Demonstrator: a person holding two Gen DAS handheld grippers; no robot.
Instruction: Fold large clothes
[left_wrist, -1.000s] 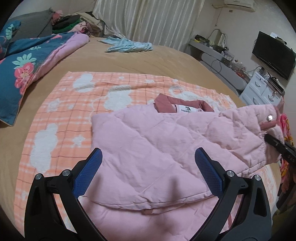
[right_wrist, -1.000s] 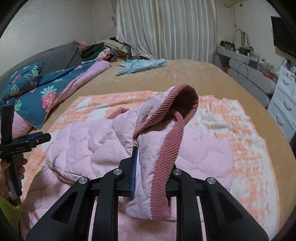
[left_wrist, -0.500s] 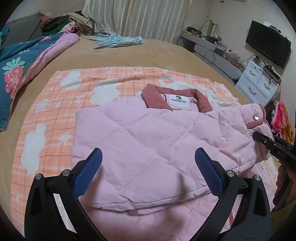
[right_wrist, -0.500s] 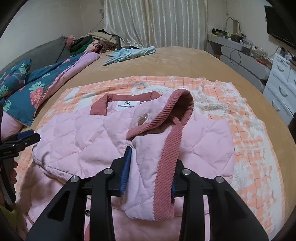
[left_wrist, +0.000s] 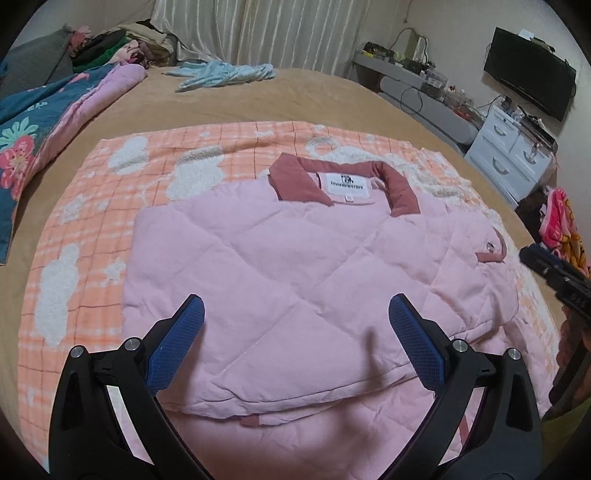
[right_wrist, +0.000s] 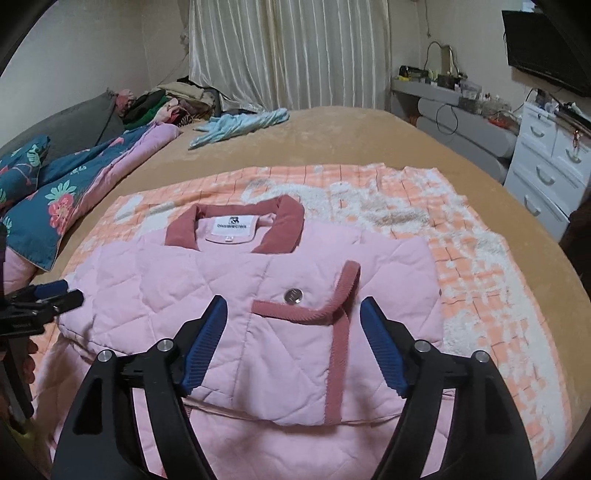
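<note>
Pink jacket (right_wrist: 258, 295) lies flat — both grippers' fingers (right_wrist: 207, 343) spread.

A big bed (left_wrist: 332, 92) in a tan cover fills the frame edge to edge. Spread across its middle, an orange-and-white checked blanket (left_wrist: 92, 229) with fluffy white patches. On that, centre frame, lies the pink quilted jacket (left_wrist: 288, 266), folded, dusky-red collar toward the top. Up at the top centre, a crumpled light-blue garment (left_wrist: 221, 72) sits straight on the tan cover. Left edge, a teal floral quilt (right_wrist: 48, 199) with pink lining drapes onto the bed. Upper left corner, a heap of mixed clothes (right_wrist: 170, 101) near the curtain.
</note>
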